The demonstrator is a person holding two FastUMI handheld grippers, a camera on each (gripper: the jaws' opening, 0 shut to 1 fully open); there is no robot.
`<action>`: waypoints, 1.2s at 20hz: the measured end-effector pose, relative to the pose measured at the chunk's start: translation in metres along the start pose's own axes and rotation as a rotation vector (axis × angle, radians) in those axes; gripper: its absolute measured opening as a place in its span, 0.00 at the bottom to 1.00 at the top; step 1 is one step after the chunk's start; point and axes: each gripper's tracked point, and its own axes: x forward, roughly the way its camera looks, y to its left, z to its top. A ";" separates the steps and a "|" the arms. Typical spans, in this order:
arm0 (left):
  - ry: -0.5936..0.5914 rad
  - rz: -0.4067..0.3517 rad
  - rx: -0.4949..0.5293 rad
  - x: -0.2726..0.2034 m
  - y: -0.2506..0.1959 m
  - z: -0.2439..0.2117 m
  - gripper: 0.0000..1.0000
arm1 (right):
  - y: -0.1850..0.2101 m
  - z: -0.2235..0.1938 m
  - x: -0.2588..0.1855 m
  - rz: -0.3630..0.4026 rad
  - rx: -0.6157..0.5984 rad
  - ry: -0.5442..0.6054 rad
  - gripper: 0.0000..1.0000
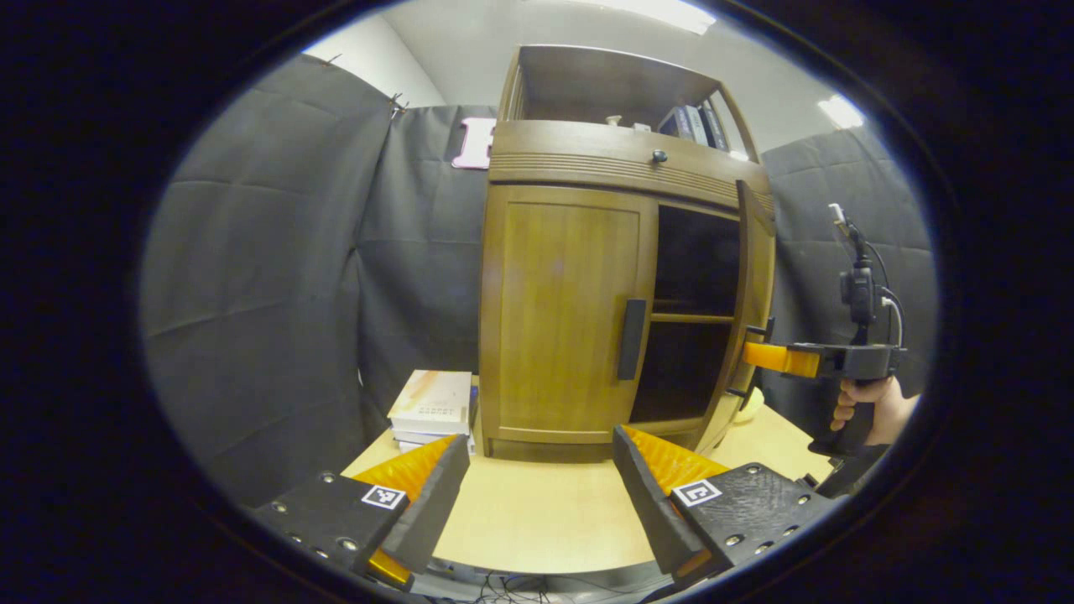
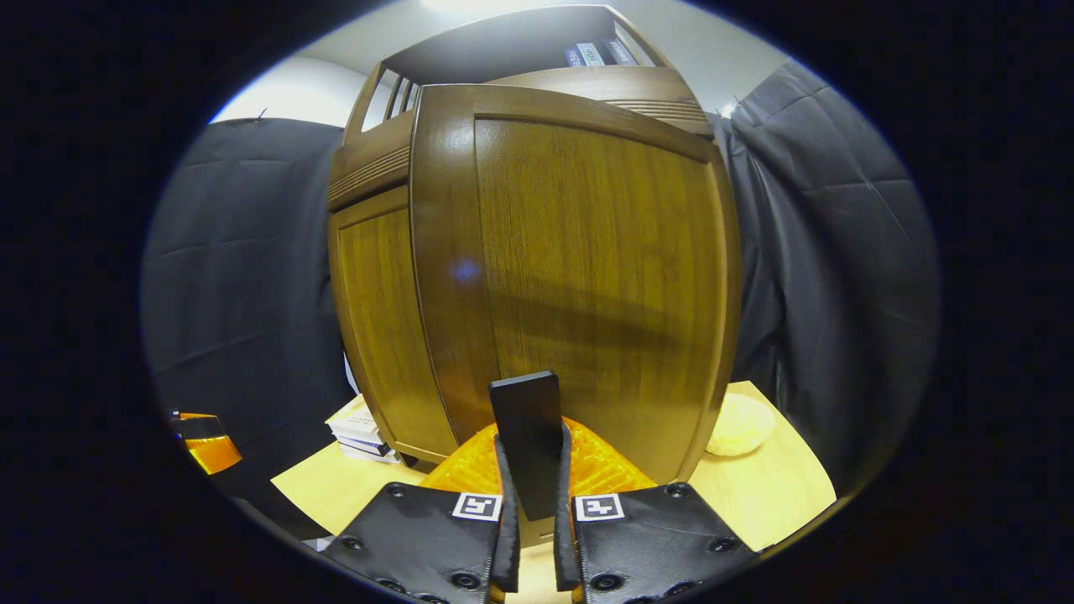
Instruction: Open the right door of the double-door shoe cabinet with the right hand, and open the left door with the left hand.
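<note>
The wooden shoe cabinet (image 1: 579, 159) stands on a light table. Its left door (image 1: 558, 310) is closed, with a dark vertical handle (image 1: 632, 339) at its inner edge. The right door (image 1: 749, 294) is swung partly out, and dark shelves show behind it. My right gripper (image 1: 759, 351), held by a hand (image 1: 873, 411), grips that door's edge. In the right gripper view the right door (image 2: 587, 277) looms close, and my right gripper (image 2: 531, 449) is shut on its dark handle (image 2: 527, 411). My left gripper (image 1: 541, 470) hangs open above the table, a short way in front of the left door.
A stack of books (image 1: 432, 407) lies on the table (image 1: 545, 520) left of the cabinet. A pale round object (image 2: 738, 424) sits by the cabinet's right foot. Books stand on the top shelf (image 1: 692, 124). Black cloth walls close in on both sides.
</note>
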 end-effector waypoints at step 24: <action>-0.060 0.065 -0.034 -0.016 -0.141 0.028 1.00 | -0.042 0.015 -0.025 0.094 0.005 -0.008 0.16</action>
